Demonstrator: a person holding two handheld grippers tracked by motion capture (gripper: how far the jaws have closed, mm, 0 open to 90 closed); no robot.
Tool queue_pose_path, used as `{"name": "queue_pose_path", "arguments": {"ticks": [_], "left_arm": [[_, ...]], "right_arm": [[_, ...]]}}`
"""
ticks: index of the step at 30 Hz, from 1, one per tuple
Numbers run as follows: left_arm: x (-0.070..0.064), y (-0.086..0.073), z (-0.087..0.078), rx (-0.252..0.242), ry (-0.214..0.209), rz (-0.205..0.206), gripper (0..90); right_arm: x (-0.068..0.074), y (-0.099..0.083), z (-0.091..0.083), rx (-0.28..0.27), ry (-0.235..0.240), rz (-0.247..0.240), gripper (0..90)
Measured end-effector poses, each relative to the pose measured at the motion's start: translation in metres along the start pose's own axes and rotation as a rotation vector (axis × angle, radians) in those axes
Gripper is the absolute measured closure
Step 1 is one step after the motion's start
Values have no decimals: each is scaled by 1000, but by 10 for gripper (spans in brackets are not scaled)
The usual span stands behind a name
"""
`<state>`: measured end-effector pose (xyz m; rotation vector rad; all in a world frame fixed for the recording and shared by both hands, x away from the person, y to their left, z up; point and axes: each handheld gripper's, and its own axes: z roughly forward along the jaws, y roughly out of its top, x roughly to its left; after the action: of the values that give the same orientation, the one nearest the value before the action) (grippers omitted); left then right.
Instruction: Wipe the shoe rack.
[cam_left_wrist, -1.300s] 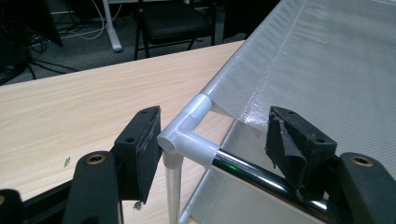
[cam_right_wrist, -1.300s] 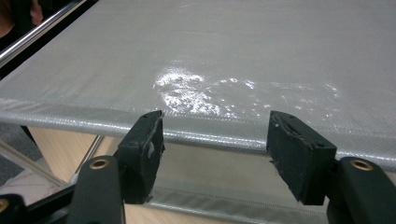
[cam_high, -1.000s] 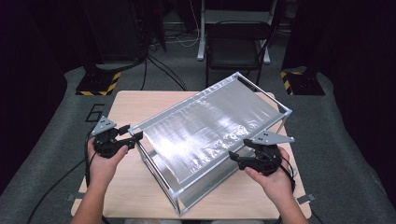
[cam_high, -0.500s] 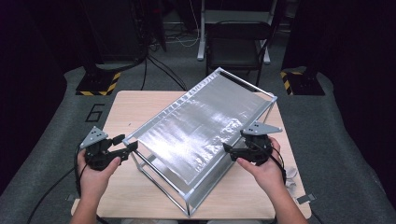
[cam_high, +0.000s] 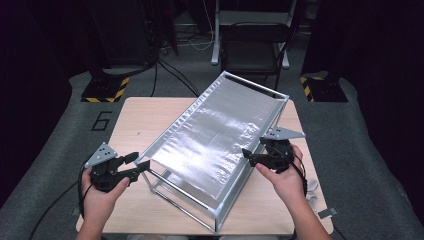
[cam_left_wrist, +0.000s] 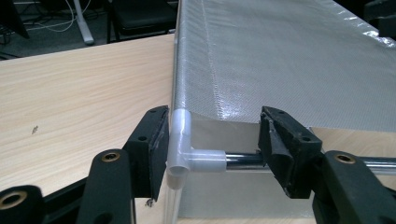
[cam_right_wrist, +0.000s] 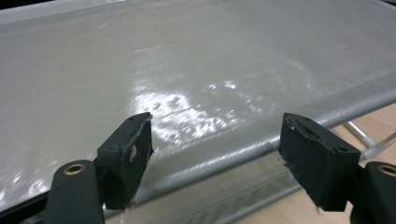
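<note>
Nearest the viewer, two hands reach in from the bottom edge, each w/ a black gripper. The left gripper (cam_high: 142, 164) sits at the near-left upper corner of a metal-framed rack (cam_high: 212, 142) covered w/ a silvery mesh sheet (cam_left_wrist: 289, 60). In the left gripper view its fingers (cam_left_wrist: 154, 149) are spread: one pad touches the white plastic corner joint (cam_left_wrist: 184, 149), the other sits apart, beside the chrome rod (cam_left_wrist: 243, 160). Nothing is pinched yet.

The right gripper (cam_high: 246, 153) is at the rack's right long edge, about midway along. In the right gripper view its fingers (cam_right_wrist: 128, 158) are spread wide w/ the sheet's hemmed edge (cam_right_wrist: 261, 140) lying across the gap between them, not clamped.

The rack lies diagonally across the wooden counter (cam_high: 145, 120), its near corner close to the counter's front edge, far end toward the back right. Beyond it: dark floor, a chair (cam_high: 255, 45), cables.

Judgement: the step looks like taking hold of the rack to shift or turn it. To do it well, close the left fingers squarely on the joint or rod, not the mesh; close the right on the rod under the hem; then move both hands together so the light frame doesn't twist or slide off the front edge.
</note>
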<state>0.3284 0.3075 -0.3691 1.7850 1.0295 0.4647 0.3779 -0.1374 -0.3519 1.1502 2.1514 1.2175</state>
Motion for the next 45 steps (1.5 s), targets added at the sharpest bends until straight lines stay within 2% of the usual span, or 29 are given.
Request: {"name": "queue_pose_path", "arguments": {"ticks": [2,5,9,14,21,27,30,33,40,43,44,45], "left_arm": [[-1,0,1,0,10,8,466],[-2,0,3,7,-2,12,518],[-4,0,6,7,-1,15,528],[-7,-2,6,4,1,18,531],[-13,-8,6,18,-44,9,535],[-20,-10,0,20,-31,23,531],[-24,-12,-3,15,-24,38,544],[-27,-13,-7,29,-54,47,552],[-33,-17,-12,32,-72,40,570],[-35,-18,-14,34,-99,40,571],[-36,-19,-13,24,-100,33,568],[-36,-18,-13,35,-107,40,558]], "right_arm": [[3,-4,-3,5,18,4,260],[5,-9,-7,28,63,13,265],[10,-13,-12,38,86,26,264],[12,-12,-12,46,73,26,259],[8,-5,0,42,64,31,245],[5,4,13,45,68,28,237],[4,7,20,43,55,15,236],[4,10,24,45,49,8,238],[1,16,36,41,63,13,239],[-1,18,39,37,54,-18,239],[-1,18,40,37,52,-15,240],[-2,18,39,39,53,-15,241]]}}
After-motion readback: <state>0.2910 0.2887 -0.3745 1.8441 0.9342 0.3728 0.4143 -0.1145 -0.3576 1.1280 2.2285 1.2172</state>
